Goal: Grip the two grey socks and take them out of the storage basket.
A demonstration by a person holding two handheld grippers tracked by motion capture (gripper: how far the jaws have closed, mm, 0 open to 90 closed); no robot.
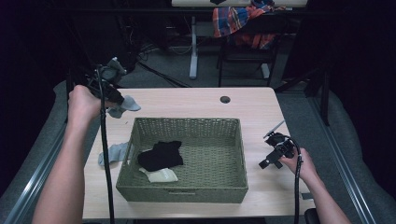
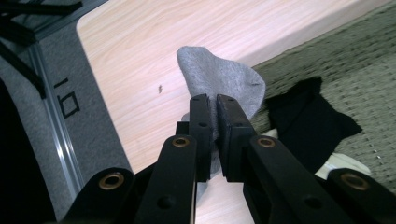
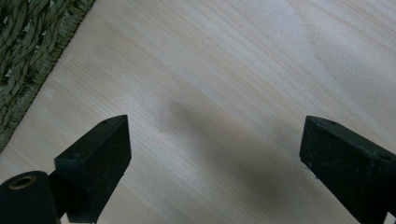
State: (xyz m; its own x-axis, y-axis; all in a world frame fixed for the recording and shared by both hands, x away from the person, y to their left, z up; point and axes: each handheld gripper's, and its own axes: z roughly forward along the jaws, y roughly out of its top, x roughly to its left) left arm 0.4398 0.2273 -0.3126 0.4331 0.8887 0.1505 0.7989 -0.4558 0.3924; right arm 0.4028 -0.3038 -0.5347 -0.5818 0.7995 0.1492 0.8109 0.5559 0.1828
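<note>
Spreading under everything was the pale wooden counter, and on it sat the woven green basket, the biggest thing there. Inside the basket, toward its near-left corner, lay a black sock overlapping a cream sock. A second grey sock hung over the basket's left wall and trailed onto the counter.

The left gripper was raised above the counter's far-left corner, its jaws pressed together on a grey sock. In the left gripper view that grey sock was pinched near its middle, one end bulging beyond the jaw tips and the other dangling below them, so its long axis ran roughly along the jaws, with the rounded end pointing away from the hand. It hung clear of the counter and outside the basket, beyond its far-left corner.

The right gripper hovered low over bare counter just right of the basket, jaws spread wide and holding nothing.

Probably the sock was meant for the basket. The grip was narrow and the cloth limp, so a quick swing could let it slip free and drop onto the counter. A trailing end could also catch on the basket's rim and leave the sock draped over the wall like the other one.
</note>
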